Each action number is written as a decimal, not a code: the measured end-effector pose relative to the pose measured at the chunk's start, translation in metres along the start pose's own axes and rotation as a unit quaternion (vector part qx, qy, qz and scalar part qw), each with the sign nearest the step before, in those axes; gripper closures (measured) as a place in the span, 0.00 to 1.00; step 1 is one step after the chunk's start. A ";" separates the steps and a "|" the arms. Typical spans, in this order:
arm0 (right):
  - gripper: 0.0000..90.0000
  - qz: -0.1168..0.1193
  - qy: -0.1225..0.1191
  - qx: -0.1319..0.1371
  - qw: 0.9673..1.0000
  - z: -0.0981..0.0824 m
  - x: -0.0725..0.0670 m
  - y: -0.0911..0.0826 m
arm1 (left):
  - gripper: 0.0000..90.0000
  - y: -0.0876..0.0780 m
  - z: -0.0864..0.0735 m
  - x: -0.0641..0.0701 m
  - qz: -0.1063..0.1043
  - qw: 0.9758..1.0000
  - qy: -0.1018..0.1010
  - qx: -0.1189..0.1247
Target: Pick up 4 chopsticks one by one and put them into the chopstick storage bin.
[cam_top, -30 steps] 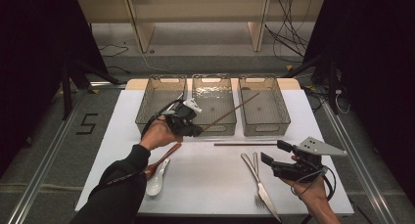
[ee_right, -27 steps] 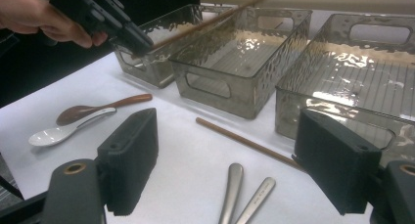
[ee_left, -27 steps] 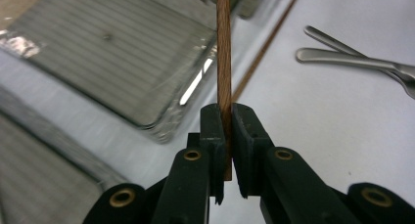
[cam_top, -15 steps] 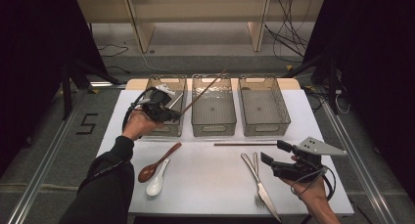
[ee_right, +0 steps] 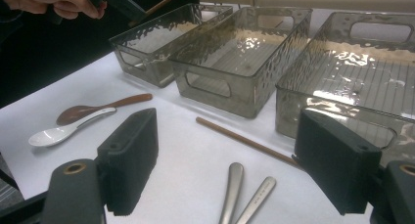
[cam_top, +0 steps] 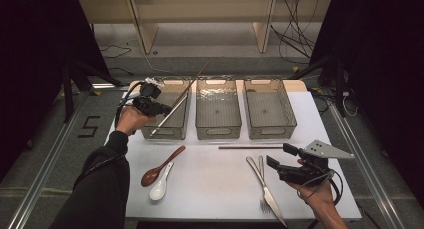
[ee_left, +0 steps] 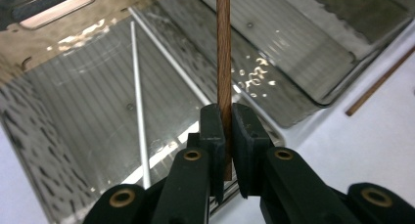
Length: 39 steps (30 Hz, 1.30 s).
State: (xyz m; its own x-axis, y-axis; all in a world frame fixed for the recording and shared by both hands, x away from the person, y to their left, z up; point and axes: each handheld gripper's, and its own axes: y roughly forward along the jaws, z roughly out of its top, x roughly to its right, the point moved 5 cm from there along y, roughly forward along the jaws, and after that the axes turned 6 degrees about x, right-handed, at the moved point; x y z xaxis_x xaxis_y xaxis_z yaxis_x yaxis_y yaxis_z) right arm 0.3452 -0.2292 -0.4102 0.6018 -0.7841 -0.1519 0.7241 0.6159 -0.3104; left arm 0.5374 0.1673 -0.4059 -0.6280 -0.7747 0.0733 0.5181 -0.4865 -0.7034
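Observation:
My left gripper (cam_top: pixel 161 108) hovers at the left tray's (cam_top: pixel 167 135) left rim, shut on a brown wooden chopstick (cam_top: pixel 197 78) that slants up and to the right over the tray. The left gripper view has both pads (ee_left: pixel 215 128) pressed on the chopstick (ee_left: pixel 223 48) above the tray's floor (ee_left: pixel 88 111), where a pale thin stick (ee_left: pixel 138 101) lies. A second brown chopstick (cam_top: pixel 250 147) lies on the white table in front of the trays. My right gripper (cam_top: pixel 278 156) rests low at the front right, open, its jaws wide apart (ee_right: pixel 230 150) with nothing between them.
Three clear trays stand in a row at the back; the middle one (cam_top: pixel 218 134) and the right one (cam_top: pixel 270 134) hold nothing. A brown spoon (cam_top: pixel 157 170) and a white spoon (cam_top: pixel 161 186) lie front left. A fork (cam_top: pixel 256 168) and a knife (cam_top: pixel 273 203) lie beside the right gripper.
My left hand has carried the brown chopstick leftwards and away, from the trays' front edge to the left tray's left rim. The right gripper has stayed put.

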 end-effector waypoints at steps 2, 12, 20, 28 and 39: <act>0.28 0.000 0.000 0.000 1.000 0.000 0.000 0.000 | 0.93 0.001 -0.002 -0.004 0.003 1.000 -0.007 0.001; 0.28 0.000 0.000 0.000 1.000 0.000 0.000 0.000 | 0.93 0.001 -0.013 -0.019 0.018 0.999 -0.031 0.003; 0.28 0.000 0.000 0.000 1.000 0.000 0.000 0.000 | 0.93 0.002 -0.028 -0.034 0.035 0.998 -0.051 -0.002; 0.28 0.001 -0.001 0.000 1.000 0.000 0.000 0.000 | 0.93 0.003 -0.039 -0.043 0.047 0.997 -0.066 -0.010; 0.28 0.001 0.000 0.000 1.000 0.000 0.000 0.000 | 0.93 0.011 -0.048 -0.048 0.056 0.995 -0.075 -0.030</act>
State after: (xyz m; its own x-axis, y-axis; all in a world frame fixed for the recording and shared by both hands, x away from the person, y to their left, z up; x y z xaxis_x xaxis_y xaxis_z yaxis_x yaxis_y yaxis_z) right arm 0.3451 -0.2291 -0.4100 0.6030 -0.7833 -0.1514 0.7233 0.6168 -0.3103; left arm 0.5448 0.2186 -0.4512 -0.4725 -0.8762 0.0943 0.5407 -0.3727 -0.7542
